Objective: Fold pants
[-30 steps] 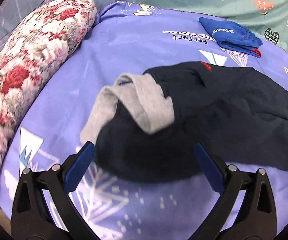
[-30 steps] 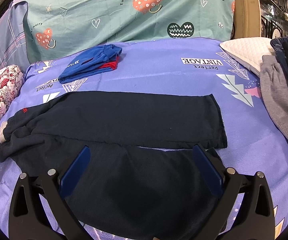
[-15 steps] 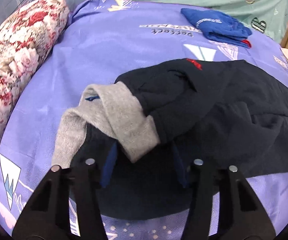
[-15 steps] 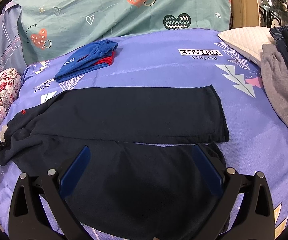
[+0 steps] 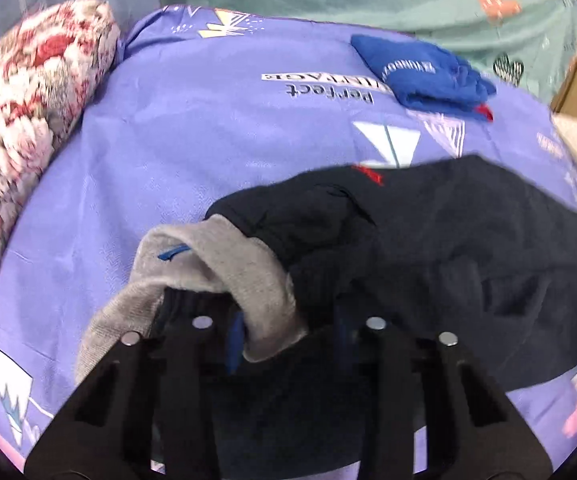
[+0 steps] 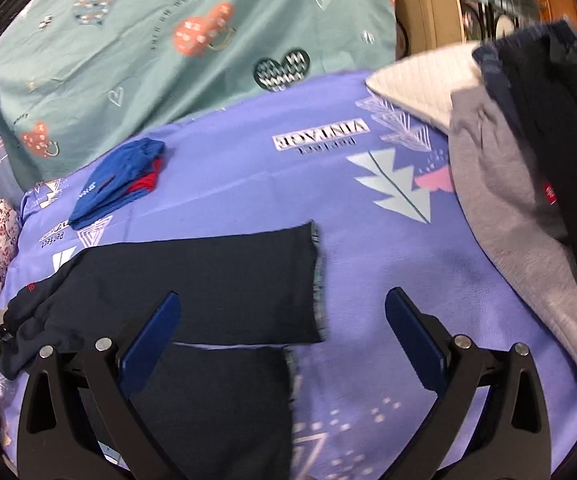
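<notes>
Dark navy pants [image 6: 192,280] lie flat on the purple bedsheet [image 6: 288,184], two legs side by side, cuffs pointing right. In the left wrist view the waist end [image 5: 428,240] is bunched, with its grey inner waistband [image 5: 224,256] turned out. My left gripper [image 5: 288,340] is shut on the pants' waist, the blue pads half buried in the cloth. My right gripper [image 6: 282,340] is open, above the cuff ends of the legs, with only sheet and the near leg [image 6: 224,400] between the fingers.
Folded blue shorts [image 6: 116,184] lie at the back of the bed, also in the left wrist view [image 5: 424,76]. A floral pillow [image 5: 20,112] lines the left edge. A pile of grey and dark clothes [image 6: 520,184] and a white pillow [image 6: 416,80] sit at the right.
My left gripper moved forward and closed on the pants' waist, now lifting it slightly. My right gripper swung right toward the cuff ends, staying open.
</notes>
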Motion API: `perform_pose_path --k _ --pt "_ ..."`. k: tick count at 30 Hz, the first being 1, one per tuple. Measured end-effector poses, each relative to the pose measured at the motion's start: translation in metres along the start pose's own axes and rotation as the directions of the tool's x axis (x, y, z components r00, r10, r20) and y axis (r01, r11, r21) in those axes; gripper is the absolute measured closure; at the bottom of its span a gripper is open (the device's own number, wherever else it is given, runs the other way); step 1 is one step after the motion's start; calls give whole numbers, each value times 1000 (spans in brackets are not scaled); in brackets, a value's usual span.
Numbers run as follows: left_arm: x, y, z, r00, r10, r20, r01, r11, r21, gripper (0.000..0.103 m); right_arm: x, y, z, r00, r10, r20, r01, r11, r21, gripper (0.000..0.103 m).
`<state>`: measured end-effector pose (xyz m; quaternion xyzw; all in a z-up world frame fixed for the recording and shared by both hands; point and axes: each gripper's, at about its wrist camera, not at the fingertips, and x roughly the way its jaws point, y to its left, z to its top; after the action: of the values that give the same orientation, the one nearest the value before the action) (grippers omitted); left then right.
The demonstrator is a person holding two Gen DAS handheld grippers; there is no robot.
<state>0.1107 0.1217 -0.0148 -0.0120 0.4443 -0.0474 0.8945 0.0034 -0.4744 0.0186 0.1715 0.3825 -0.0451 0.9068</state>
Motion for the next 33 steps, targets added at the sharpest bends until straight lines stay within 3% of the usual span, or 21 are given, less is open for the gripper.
perform_pose_path --k 2,5,8,10,11,12,13,15,17,21,26,28,29,30,31,33 --pt "-2 4 6 1000 -15 10 15 1000 -22 72 19 -9 10 998 28 -56 -29 1000 -1 1" --pt "0 4 12 1000 -15 8 16 999 -33 69 56 -8 22 990 7 -141 -10 1000 -19 1" --pt "6 2 17 1000 -24 -2 24 999 -35 54 90 7 30 980 -89 -179 74 993 -92 1" --pt "13 1 22 999 -29 -18 28 999 -29 54 108 16 33 968 -158 -194 131 981 -144 2" --pt "15 2 24 999 -26 -22 26 999 -31 66 114 18 33 964 -172 -201 141 977 -162 9" --pt "14 4 27 999 -31 -21 30 998 -47 74 118 23 32 959 -183 -215 145 972 -184 32" --pt "12 8 31 999 -46 -15 44 997 -68 76 122 24 33 956 -183 -228 137 970 -202 46" --pt "1 15 41 997 -68 29 71 992 -108 80 123 29 36 957 -174 -230 122 966 -227 83" --pt "-14 24 59 992 -87 91 99 985 -140 81 116 30 47 970 -128 -206 83 973 -214 92" --pt "-20 28 92 985 -83 149 105 984 -146 82 95 29 90 996 -10 -91 -4 988 -154 93" --pt "11 39 131 990 -36 135 63 977 -205 81 111 37 141 1000 -2 -30 -2 993 -121 93" --pt "42 49 139 998 -37 50 48 969 -242 69 130 41 147 998 -46 -41 41 992 -121 88" --pt "64 52 140 996 -74 -44 60 964 -258 42 143 43 145 994 -80 -75 69 989 -133 65" --pt "91 58 139 980 -102 -171 48 955 -293 17 161 44 141 982 -128 -138 106 982 -154 43" --pt "101 62 136 971 -107 -215 35 949 -314 17 172 44 134 969 -185 -162 156 972 -174 43" --pt "95 66 138 972 -122 -202 54 948 -314 17 171 43 124 967 -213 -140 184 963 -196 43"
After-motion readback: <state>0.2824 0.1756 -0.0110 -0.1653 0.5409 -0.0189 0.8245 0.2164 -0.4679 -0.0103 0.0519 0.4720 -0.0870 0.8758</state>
